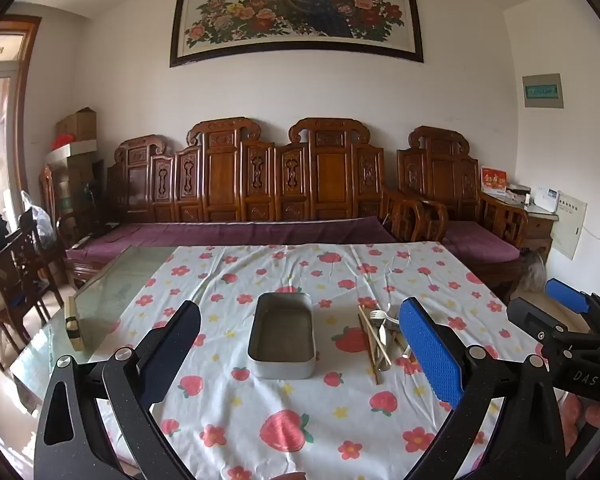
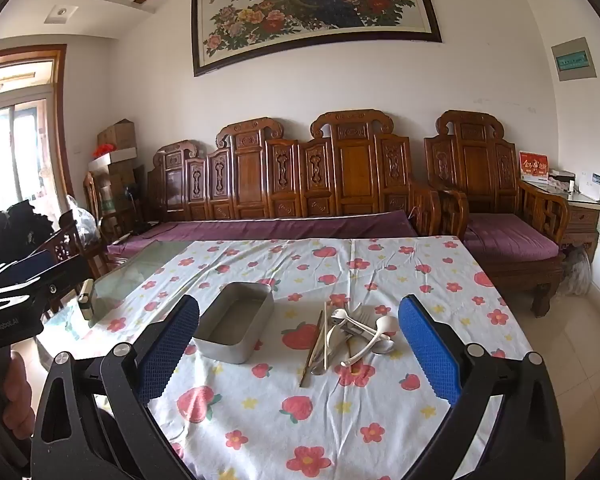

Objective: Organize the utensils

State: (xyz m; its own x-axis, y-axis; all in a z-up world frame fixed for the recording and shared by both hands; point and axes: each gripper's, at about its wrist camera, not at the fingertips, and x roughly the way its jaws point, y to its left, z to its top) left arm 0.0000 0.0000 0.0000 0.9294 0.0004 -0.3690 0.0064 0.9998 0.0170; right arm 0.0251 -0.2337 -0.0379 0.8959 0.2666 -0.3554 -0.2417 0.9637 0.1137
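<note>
Both grippers, left [image 1: 300, 344] & right [image 2: 299, 340], hover wide open, empty, over the strawberry cloth [image 2: 324, 408]. Utensils [image 2: 346, 338] lie heaped beside the empty metal tin [image 2: 236, 322] (prob. their destination).

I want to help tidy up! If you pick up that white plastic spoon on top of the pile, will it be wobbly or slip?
The white plastic spoon looks thin, so it is probably light and a bit bendy. Its smooth, narrow handle might slip or twist between gripper pads. It lies across other utensils, so lifting it may nudge them.

Two wrist fisheyes, side by side, low over the tablecloth [image 1: 300, 420], both facing the sofa [image 2: 300, 184].
</note>
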